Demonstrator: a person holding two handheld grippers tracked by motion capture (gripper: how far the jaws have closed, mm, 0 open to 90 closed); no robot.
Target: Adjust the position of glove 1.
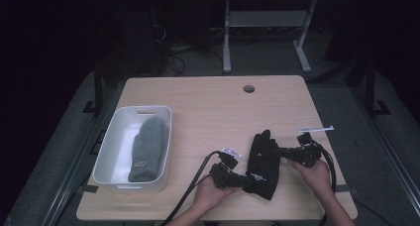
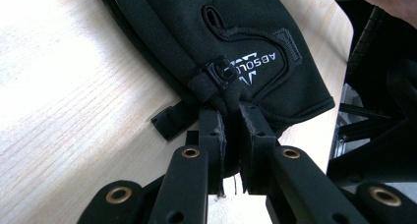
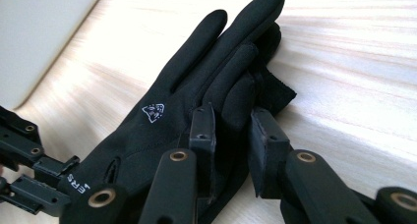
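Note:
A black glove [image 1: 262, 161] lies flat on the wooden table [image 1: 213, 112], near its front right, fingers pointing away from the person. My left gripper [image 1: 247, 182] comes in from the left and is shut on the glove's cuff edge; in the left gripper view its jaws [image 2: 233, 121] pinch the cuff just below the strap and the white logo on the glove [image 2: 246, 27]. My right gripper [image 1: 280, 151] reaches in from the right and is shut on the glove's outer finger; in the right gripper view the glove [image 3: 196, 86] fabric sits squeezed between the right gripper's [image 3: 231, 121] pads.
A white bin [image 1: 133, 109] stands at the table's left with a grey mitten [image 1: 148, 146] inside. A round cable hole [image 1: 249, 88] is near the far edge. The table's front edge runs just behind both hands. In the right gripper view, the left gripper [image 3: 29, 170] shows at the lower left.

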